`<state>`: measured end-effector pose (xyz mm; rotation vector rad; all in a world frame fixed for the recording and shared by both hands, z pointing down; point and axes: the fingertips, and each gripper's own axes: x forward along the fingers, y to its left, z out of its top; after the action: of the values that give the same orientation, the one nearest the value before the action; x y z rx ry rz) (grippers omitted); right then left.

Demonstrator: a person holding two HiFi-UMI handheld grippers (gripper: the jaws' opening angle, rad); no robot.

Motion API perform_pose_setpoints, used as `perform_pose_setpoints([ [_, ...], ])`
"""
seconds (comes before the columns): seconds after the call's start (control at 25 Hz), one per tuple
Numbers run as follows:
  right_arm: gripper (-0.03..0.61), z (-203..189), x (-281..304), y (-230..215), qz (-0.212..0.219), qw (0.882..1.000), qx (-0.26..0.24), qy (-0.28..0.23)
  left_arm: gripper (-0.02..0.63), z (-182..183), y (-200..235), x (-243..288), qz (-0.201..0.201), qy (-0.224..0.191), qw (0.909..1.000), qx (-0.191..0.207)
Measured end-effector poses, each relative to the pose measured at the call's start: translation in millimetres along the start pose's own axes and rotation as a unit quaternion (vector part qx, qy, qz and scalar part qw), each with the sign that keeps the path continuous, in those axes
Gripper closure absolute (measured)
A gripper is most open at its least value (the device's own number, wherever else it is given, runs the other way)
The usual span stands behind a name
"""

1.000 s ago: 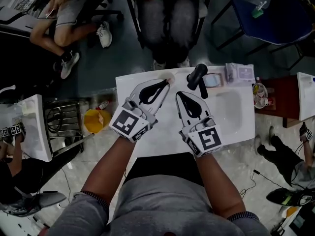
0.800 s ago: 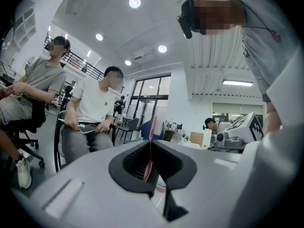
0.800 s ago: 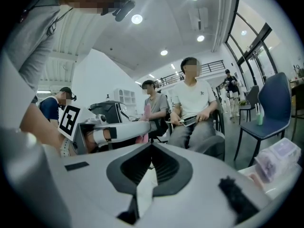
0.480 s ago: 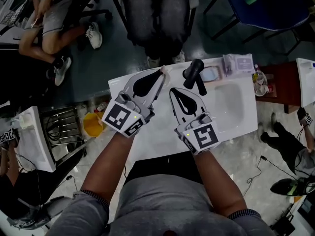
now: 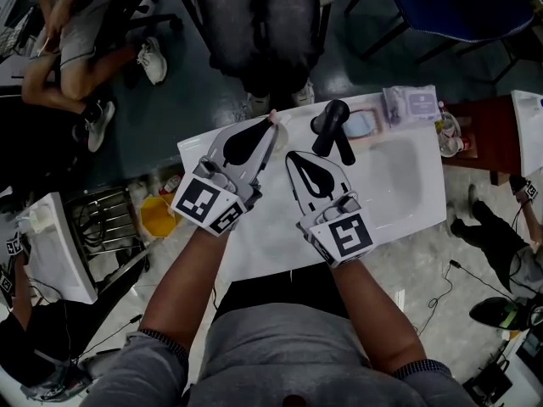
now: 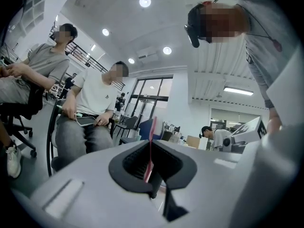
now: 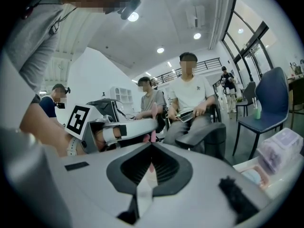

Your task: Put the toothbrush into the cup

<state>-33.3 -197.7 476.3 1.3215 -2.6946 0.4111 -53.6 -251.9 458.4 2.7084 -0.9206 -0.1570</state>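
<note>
- Above a white sink counter point(image 5: 263, 244), seated people point(image 5: 254, 24) beyond.
- Pinching the pink toothbrush point(image 6: 150, 148) upright in the left gripper point(image 5: 271, 124) at the far edge, likely for a straight drop.
- Holding the right gripper point(image 5: 292, 154) pressed together, empty, alongside.

Faucet point(image 5: 331, 125) sits on the counter point(image 5: 276, 227), seemingly left of the basin point(image 5: 389, 176).

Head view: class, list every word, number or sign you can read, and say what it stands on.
No words or numbers can be read in this view.
Left cube and right cube: black-and-white square markers, no letters.
Pack: print too small to read.
Bottles: labels blurred.
</note>
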Motion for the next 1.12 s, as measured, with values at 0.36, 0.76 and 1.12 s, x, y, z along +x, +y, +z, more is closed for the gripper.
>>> perform_pose_setpoints([
  [0.36, 0.566, -16, 10, -3, -0.003, 1.0, 0.007, 0.015, 0.595, -15, 10, 2, 0.0, 0.008, 0.9999, -0.009],
  [0.76, 0.566, -24, 22, -2, 0.002, 1.0, 0.013, 0.01, 0.595, -33, 15, 3, 0.0, 0.018, 0.9998, -0.005],
  [1.12, 0.566, -33, 27, -6, -0.014, 1.0, 0.005, 0.022, 0.595, -46, 19, 2, 0.001, 0.033, 0.9995, 0.001],
])
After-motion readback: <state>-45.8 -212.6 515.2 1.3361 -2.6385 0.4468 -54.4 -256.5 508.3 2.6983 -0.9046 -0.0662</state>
